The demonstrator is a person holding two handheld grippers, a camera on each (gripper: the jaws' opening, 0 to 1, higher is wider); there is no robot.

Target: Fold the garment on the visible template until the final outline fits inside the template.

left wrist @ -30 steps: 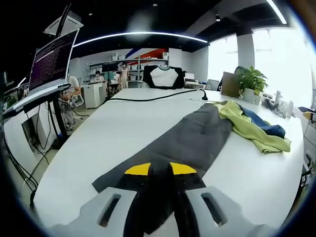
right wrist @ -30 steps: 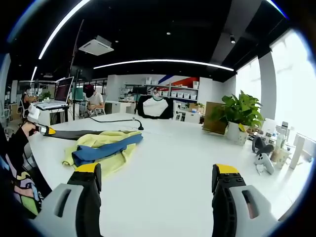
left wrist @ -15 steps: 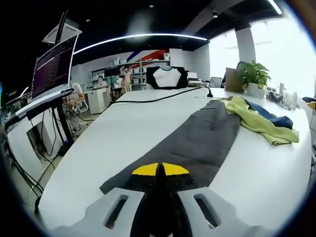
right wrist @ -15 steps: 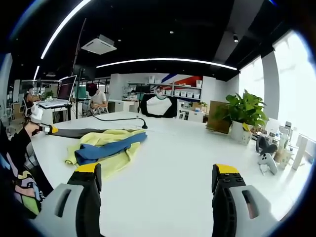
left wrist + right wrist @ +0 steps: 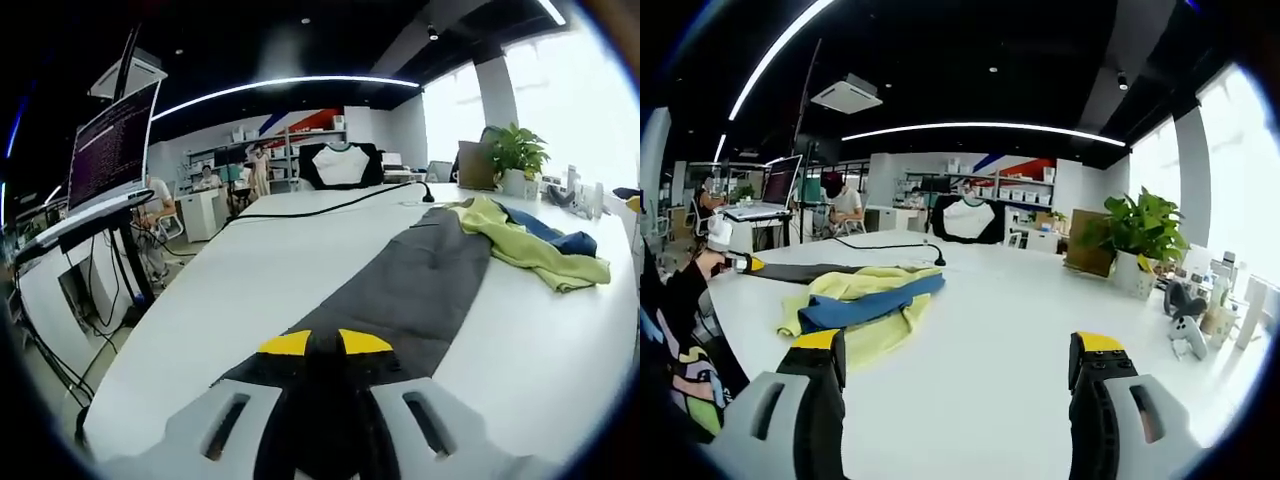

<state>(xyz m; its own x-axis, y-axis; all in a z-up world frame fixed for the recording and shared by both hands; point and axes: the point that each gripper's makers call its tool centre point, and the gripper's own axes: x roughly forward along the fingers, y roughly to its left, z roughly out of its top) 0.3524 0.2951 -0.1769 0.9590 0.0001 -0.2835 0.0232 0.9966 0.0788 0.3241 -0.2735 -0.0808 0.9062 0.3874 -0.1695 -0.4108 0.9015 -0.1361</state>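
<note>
A long dark grey garment (image 5: 410, 290) lies stretched along the white table (image 5: 250, 270). My left gripper (image 5: 325, 345) is shut on its near end, and grey cloth shows between the yellow fingertips. A crumpled yellow-green and blue garment (image 5: 520, 245) rests over the grey one's far end. In the right gripper view that yellow-green pile (image 5: 865, 300) lies left of centre, with the grey garment (image 5: 805, 271) stretching behind it to the left gripper (image 5: 740, 263) in a person's hand. My right gripper (image 5: 958, 355) hangs open above bare table (image 5: 1020, 330), its jaws wide apart and holding nothing.
A monitor on a stand (image 5: 110, 150) stands off the table's left side. A black cable (image 5: 320, 198) crosses the far end. A potted plant (image 5: 1130, 235) and small devices (image 5: 1185, 320) sit at the right. The person's patterned sleeve (image 5: 675, 330) is at the left edge.
The left jaws closed in on the grey garment's end from a wider stance a second ago. The right gripper view has drifted slightly; its jaws stayed wide apart.
</note>
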